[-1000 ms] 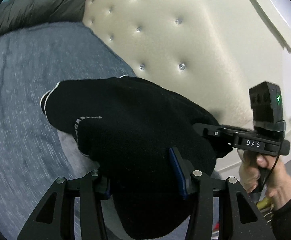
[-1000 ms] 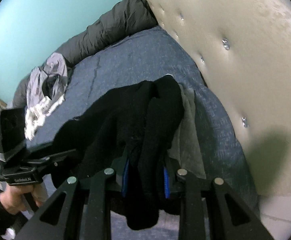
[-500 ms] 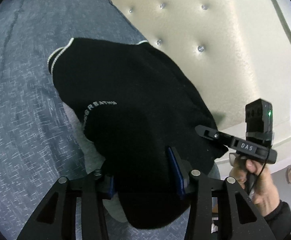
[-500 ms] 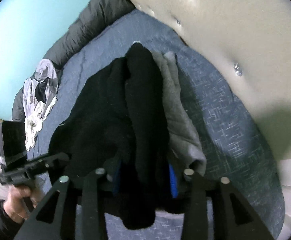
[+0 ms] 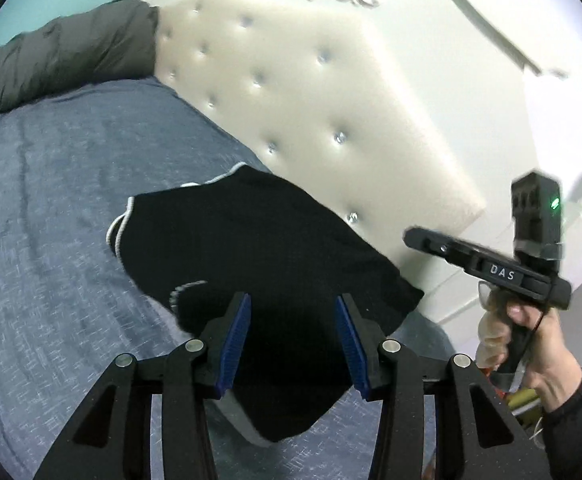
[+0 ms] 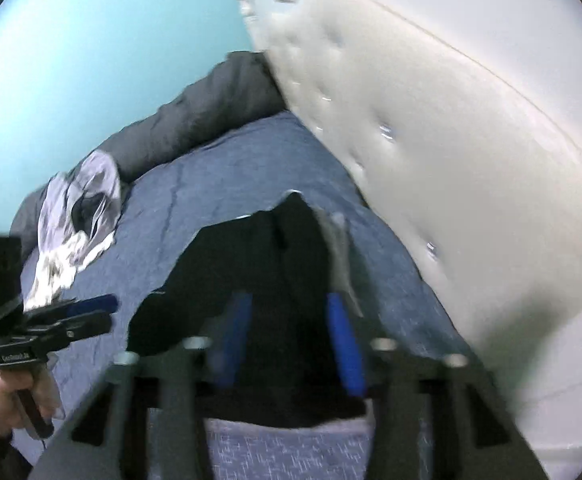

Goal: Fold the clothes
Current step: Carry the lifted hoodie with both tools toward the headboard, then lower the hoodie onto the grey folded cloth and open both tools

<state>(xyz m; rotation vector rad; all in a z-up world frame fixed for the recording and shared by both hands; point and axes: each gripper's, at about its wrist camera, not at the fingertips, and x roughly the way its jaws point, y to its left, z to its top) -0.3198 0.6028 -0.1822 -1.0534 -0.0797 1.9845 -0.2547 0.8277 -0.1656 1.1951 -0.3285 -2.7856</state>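
A folded black garment [image 5: 259, 248] with white piping lies on the blue-grey bed [image 5: 51, 200], close to the cream headboard. A grey layer shows at its edge [image 6: 337, 240]. My left gripper [image 5: 291, 300] hovers open just above its near end, both blue pads bare. In the right wrist view it is off the garment's left side [image 6: 103, 312]. My right gripper [image 6: 287, 298] is blurred above the garment [image 6: 251, 280]; its jaws are closing with no cloth pressed between them. The left wrist view shows it [image 5: 411, 238] clear of the garment's right corner.
A tufted cream headboard [image 5: 311, 100] runs along the right of the bed. A dark grey duvet [image 6: 195, 120] is bunched at the far end. A pile of grey and white clothes [image 6: 75, 216] lies at the far left. A person's hand [image 5: 531, 340] holds the right gripper.
Both grippers had the black garment between their pads and have let it go. It now lies flat on the bed, and both grippers have drawn back and up.
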